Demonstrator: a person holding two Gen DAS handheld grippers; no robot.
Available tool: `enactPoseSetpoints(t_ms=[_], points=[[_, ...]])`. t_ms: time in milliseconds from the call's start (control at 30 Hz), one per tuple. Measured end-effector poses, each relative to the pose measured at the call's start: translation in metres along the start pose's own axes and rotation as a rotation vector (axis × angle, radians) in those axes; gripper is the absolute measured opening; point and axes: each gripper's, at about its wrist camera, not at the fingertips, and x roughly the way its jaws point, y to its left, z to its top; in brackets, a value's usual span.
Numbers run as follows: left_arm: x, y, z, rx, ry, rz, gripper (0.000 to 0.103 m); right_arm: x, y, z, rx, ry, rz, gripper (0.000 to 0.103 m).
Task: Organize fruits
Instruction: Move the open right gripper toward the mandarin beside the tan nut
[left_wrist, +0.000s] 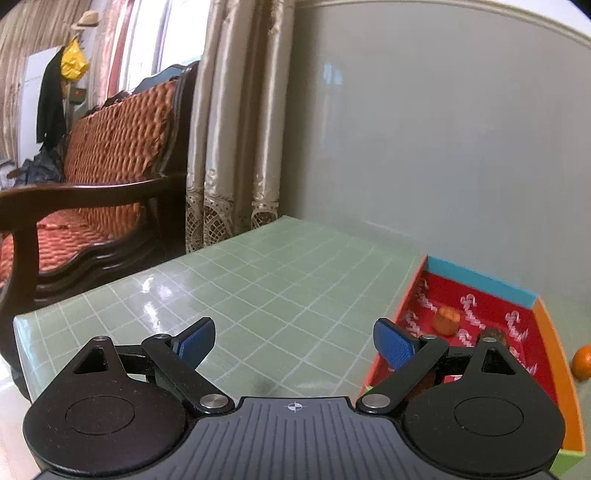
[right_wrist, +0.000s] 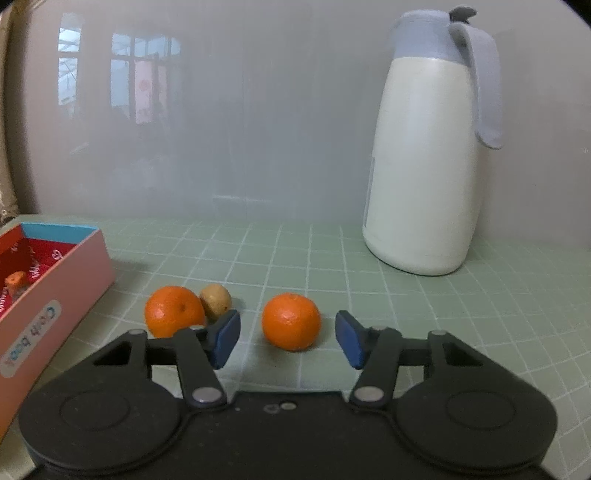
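Observation:
In the right wrist view an orange (right_wrist: 291, 321) lies on the green gridded table between the blue pads of my right gripper (right_wrist: 288, 338); a gap shows on each side, so the pads do not touch it. A second orange (right_wrist: 173, 311) and a small brown kiwi (right_wrist: 216, 301) sit together to its left. The red-lined box (right_wrist: 55, 291) stands at the left edge with an orange piece (right_wrist: 15, 279) inside. In the left wrist view my left gripper (left_wrist: 294, 343) hovers wide open over bare table, beside the same box (left_wrist: 554, 332), which holds an orange chunk (left_wrist: 446, 320) and a brown fruit (left_wrist: 493, 336).
A tall white jug (right_wrist: 424, 166) with a grey lid stands at the back right, against the pale wall. One orange (left_wrist: 583, 362) lies just beyond the box's right wall. A wooden armchair (left_wrist: 92, 206) with an orange cushion and curtains (left_wrist: 229, 147) are past the table's left edge.

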Motion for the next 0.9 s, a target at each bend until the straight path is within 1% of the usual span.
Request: enactPoseSetpoints(t_ms=[133, 167, 367, 667, 900], points=[[0.000, 0.006, 0.000, -0.008, -0.008, 0.010, 0.092, 0.005, -0.003, 0.003, 0.015, 0.017, 0.005, 0.047], [0.001, 0.007, -0.001, -0.006, -0.004, 0.012, 0.092, 0.007, -0.003, 0.003, 0.013, 0.028, 0.005, 0.035], [0.002, 0.011, 0.000, -0.006, 0.005, 0.014, 0.092, 0.002, -0.003, 0.006, 0.020, 0.020, 0.009, 0.035], [-0.006, 0.008, 0.002, 0.006, 0.002, 0.005, 0.092, -0.034, 0.000, 0.015, 0.011, -0.035, 0.029, 0.035], [-0.011, 0.011, 0.005, 0.013, 0.003, 0.014, 0.092, -0.057, 0.019, 0.022, -0.010, -0.066, 0.070, 0.035]])
